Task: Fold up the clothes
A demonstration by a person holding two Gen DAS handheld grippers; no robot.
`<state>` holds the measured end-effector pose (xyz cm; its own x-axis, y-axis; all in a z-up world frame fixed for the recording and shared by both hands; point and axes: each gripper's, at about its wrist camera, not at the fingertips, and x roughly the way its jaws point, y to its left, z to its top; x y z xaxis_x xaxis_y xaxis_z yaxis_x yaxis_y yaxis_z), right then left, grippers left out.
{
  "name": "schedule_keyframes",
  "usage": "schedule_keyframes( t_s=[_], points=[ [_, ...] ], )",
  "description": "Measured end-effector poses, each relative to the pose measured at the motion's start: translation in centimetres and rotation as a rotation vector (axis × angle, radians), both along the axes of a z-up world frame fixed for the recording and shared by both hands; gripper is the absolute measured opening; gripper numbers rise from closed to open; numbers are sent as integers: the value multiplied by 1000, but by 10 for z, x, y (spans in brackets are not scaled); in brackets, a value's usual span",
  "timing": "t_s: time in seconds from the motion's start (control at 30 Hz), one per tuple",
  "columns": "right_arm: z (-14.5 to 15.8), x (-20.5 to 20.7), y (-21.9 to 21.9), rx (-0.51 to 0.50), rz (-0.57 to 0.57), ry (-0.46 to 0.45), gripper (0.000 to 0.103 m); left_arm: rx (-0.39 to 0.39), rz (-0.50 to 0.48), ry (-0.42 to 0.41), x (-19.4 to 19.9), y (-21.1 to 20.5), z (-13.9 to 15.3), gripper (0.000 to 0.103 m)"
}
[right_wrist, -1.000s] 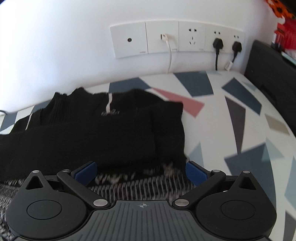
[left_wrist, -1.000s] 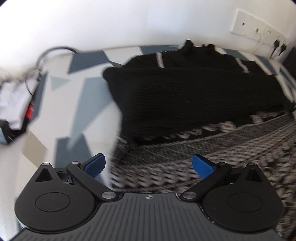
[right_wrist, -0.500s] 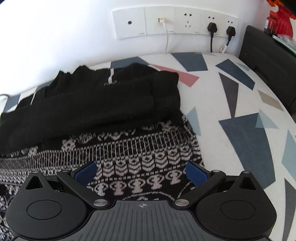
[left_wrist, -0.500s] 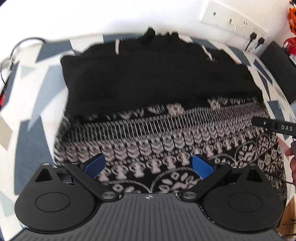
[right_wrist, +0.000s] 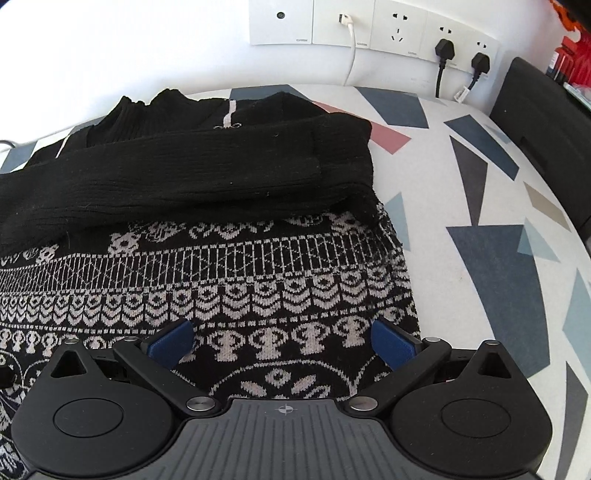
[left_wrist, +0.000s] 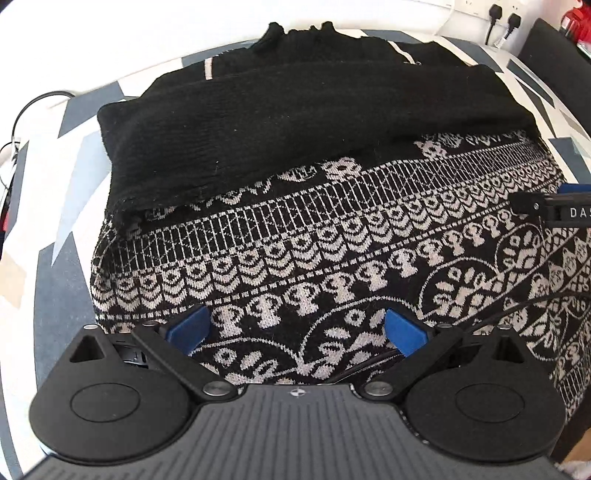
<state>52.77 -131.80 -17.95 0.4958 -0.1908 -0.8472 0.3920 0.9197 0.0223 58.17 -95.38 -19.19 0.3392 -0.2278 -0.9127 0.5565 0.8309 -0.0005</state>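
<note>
A black knitted sweater point(left_wrist: 295, 122) point(right_wrist: 207, 173) lies flat on the patterned table, collar toward the wall. Both plain black sleeves are folded across its chest. Its lower half point(left_wrist: 332, 258) point(right_wrist: 236, 280) carries a black-and-white pattern. My left gripper point(left_wrist: 295, 328) hovers open over the patterned part near the sweater's left side, blue pads wide apart and empty. My right gripper point(right_wrist: 282, 338) is open too, over the patterned part near the right side edge. The right gripper's tip point(left_wrist: 554, 210) shows at the far right of the left wrist view.
The table top point(right_wrist: 480, 240) is white with grey, blue and red shapes. Wall sockets point(right_wrist: 373, 26) with plugged cables sit behind it. A black box point(right_wrist: 546, 122) stands at the right edge. A black cable point(left_wrist: 33, 107) loops at the far left.
Both grippers have pulled back toward the near edge, away from the folded sleeves, and risen. More of the patterned lower half shows. Both stayed open.
</note>
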Motion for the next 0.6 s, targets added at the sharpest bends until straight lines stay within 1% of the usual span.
schedule_keyframes(
  t_s=[0.1, 0.3, 0.6],
  points=[
    [0, -2, 0, -4, 2, -11, 102, -2, 11, -8, -2, 0, 0, 103],
    [-4, -7, 4, -33, -16, -67, 102, -11, 48, -30, -5, 0, -1, 103],
    [-4, -5, 2, -19, -22, -66, 102, -8, 78, -40, -4, -1, -2, 103]
  ],
)
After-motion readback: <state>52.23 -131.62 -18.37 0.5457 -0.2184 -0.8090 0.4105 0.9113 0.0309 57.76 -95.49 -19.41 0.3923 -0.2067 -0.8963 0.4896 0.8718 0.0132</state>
